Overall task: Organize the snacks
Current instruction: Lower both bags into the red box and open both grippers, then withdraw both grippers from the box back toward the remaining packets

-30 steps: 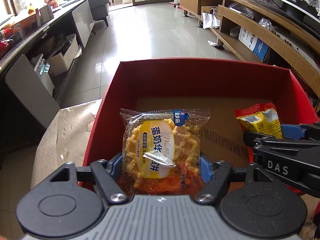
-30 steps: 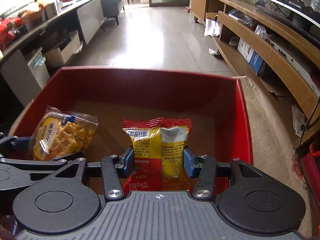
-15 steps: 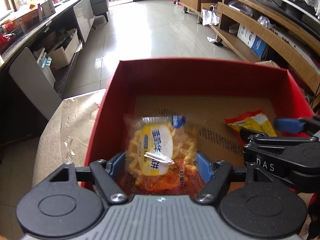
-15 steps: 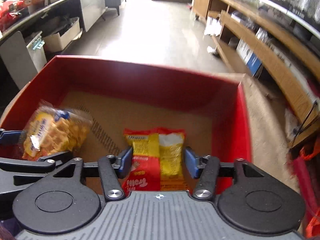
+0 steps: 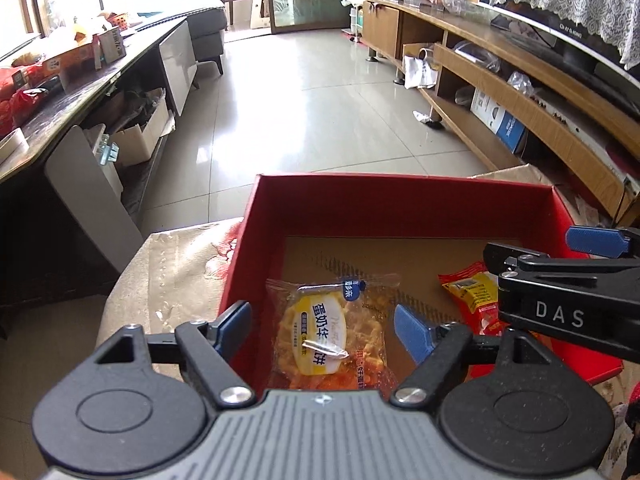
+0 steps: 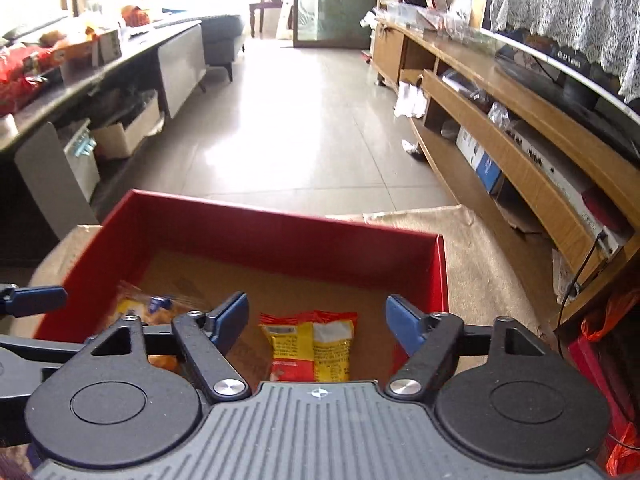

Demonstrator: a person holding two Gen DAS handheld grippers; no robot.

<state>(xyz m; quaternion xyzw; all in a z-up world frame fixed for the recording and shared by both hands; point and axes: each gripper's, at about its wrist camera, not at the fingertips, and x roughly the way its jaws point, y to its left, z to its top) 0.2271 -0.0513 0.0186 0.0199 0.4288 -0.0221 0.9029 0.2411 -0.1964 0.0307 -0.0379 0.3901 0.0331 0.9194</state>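
Living-room tabletop, draped in beige cloth: two snack packets lie in an open red box (image 5: 384, 210) as both tongs spread apart above it.

Nearest, the left gripper (image 5: 322, 326) and right gripper (image 6: 317, 320) have jaws opening, pads clear of the packets and gripping nothing. The waffle packet (image 5: 330, 342) rests on the cardboard floor by the box's left wall; the red-and-yellow snack bag (image 6: 310, 346) sits toward the right wall. Two items appear stowed; much of the floor is bare. The near wall and both packets' lower ends hide behind gripper bodies. Beyond, tiled floor (image 6: 296, 136) and cluttered wooden shelving (image 5: 520, 92); remaining snacks cannot be made out.
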